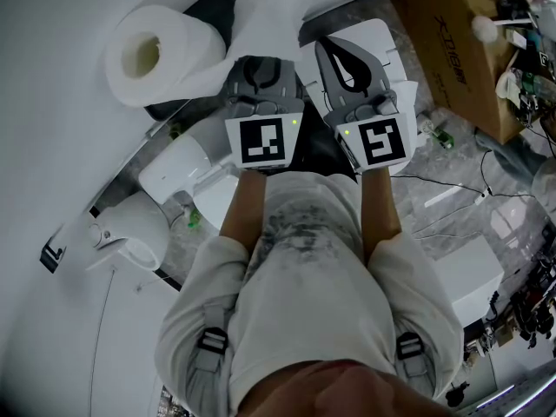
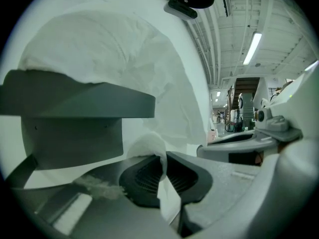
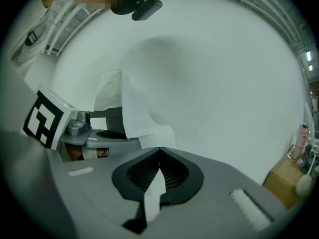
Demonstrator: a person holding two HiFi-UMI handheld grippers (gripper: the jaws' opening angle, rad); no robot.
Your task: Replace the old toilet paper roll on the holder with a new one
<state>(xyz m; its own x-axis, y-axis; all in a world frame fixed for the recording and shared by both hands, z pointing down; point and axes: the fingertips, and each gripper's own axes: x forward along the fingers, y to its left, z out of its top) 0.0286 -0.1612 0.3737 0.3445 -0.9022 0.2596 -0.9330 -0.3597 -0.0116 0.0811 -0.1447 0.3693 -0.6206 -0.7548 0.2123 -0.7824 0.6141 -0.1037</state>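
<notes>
A person's white shirt (image 1: 304,259) fills the bottom of the head view, with both forearms reaching forward and side by side. Each hand holds a grey gripper topped by a cube with a black and white square marker.

The left gripper (image 1: 258,68) (image 2: 163,166) has its jaws clamped on a sheet of white toilet paper (image 2: 149,146). The sheet is puckered above the dark ribbed pads and hangs out below them.

Just beside it, the right gripper (image 1: 334,52) (image 3: 159,156) also has its jaws pressed together. It pinches a narrow strip of the same paper (image 3: 155,188), which trails down between the pads.

Beyond the two grippers, the loose tail of paper (image 1: 265,11) rises along a white wall (image 3: 224,83). It runs across to a full toilet paper roll (image 1: 161,52) (image 2: 99,49) at the upper left of the head view.

The roll sits against a dark holder (image 1: 207,9) fixed to that wall. In the left gripper view, the holder's flat grey shelf (image 2: 75,103) crosses in front of the roll's lower part.

Far off at the upper right, a brown cardboard box (image 1: 456,33) stands on the floor, well apart from the roll.
</notes>
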